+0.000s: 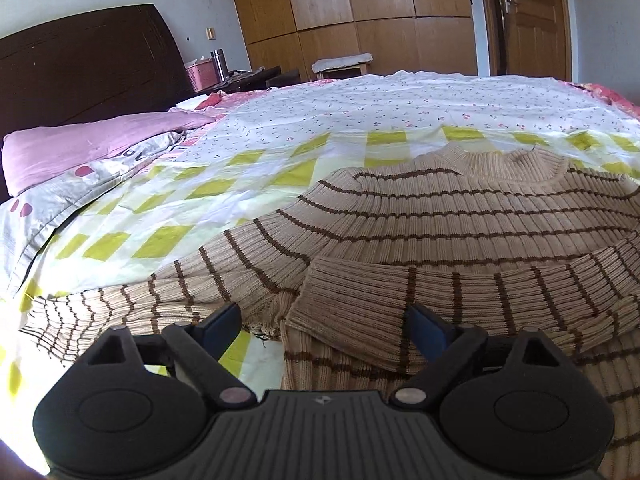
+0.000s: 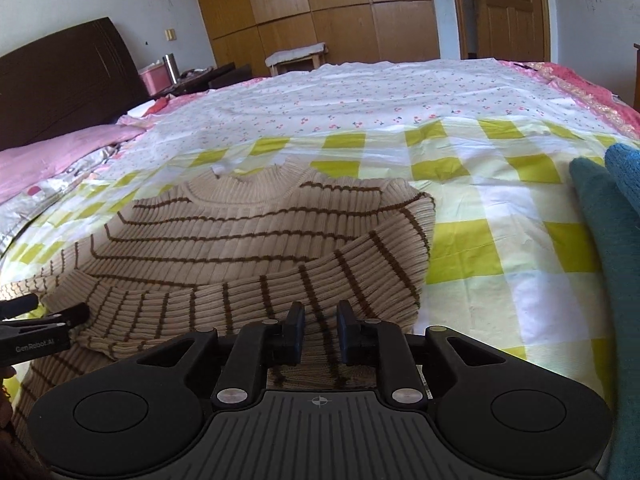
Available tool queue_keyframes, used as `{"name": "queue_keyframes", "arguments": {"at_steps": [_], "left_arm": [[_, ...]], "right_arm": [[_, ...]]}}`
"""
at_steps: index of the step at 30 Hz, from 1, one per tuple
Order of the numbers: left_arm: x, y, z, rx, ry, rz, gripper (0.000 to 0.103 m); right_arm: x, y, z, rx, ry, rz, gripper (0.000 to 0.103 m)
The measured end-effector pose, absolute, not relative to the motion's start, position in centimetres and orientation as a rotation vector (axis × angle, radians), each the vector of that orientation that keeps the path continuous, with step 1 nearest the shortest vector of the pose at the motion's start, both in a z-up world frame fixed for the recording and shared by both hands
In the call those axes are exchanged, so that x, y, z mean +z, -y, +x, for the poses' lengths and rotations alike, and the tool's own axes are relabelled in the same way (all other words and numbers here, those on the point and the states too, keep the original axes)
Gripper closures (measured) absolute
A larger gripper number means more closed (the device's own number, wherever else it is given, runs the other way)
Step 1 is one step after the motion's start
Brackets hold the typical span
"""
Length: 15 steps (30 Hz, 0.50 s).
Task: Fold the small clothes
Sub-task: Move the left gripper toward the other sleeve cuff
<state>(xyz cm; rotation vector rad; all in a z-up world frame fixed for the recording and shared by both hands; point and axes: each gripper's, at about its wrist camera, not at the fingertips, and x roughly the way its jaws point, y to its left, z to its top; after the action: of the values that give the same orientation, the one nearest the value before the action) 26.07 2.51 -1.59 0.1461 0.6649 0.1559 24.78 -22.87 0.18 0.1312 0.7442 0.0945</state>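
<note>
Striped sweater flat on the bed, one sleeve folded across, nothing gripped.
Left view: left gripper [image 1: 322, 322] jaws wide open over the sweater [image 1: 440, 216] cuff; soft, floppy knit, probably best pinched at the cuff. Right view: right gripper [image 2: 318, 334] jaws slightly apart over the sleeve; teal garment [image 2: 604, 240] just beside on the bed [image 2: 480, 208].

Checked sheet [image 2: 472, 248] right of sweater [image 2: 240, 240] free; teal garment [image 2: 608, 264] blocks far right; pillow [image 1: 80, 148] at left.
</note>
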Motion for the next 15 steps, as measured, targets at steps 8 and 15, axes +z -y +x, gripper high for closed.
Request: {"name": "queue_keyframes", "arguments": {"at_steps": [8,15], "left_arm": [[-0.4,-4.5,25.3,0.187,-0.636,0.12,0.008],[0.1,-7.0,23.8,0.166,-0.634,0.065,0.008]], "right_arm": [[0.7,24.0,23.9,0.102,-0.721,0.171,0.082],[1.4,22.3,21.5,0.163,-0.69,0.051,0.076]]}}
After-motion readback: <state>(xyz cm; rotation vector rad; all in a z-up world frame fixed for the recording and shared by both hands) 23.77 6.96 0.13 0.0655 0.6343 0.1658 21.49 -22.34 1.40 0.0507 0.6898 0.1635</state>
